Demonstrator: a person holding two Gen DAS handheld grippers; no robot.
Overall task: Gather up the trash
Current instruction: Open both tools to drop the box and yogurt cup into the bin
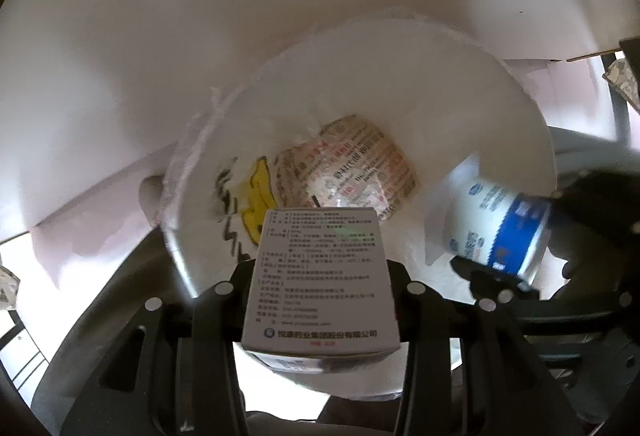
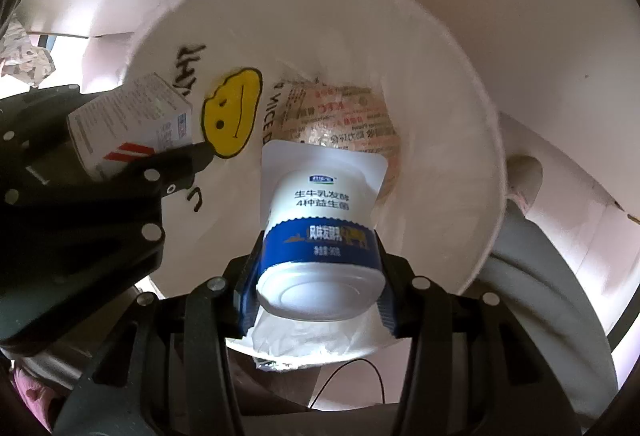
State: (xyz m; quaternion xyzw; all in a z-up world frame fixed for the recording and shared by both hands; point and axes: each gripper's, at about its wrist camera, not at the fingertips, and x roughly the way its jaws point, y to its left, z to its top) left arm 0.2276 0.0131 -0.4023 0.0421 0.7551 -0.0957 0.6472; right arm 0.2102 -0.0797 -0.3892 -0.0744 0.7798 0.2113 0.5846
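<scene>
A round white bin with smooth matte walls, a yellow smiley face and black scrawl printed inside, holds a crinkled printed wrapper at its bottom. Over its mouth the right gripper has its jaws pinching an upturned white-and-blue plastic yogurt cup, whose ribbed base only the right view shows. The left gripper has its jaws pinching a small rectangular cardboard medicine box, with its fine print legible only in the left view.

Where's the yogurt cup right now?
The yogurt cup is clamped in the right gripper, mouth down over the white bin, above a crumpled wrapper.
</scene>
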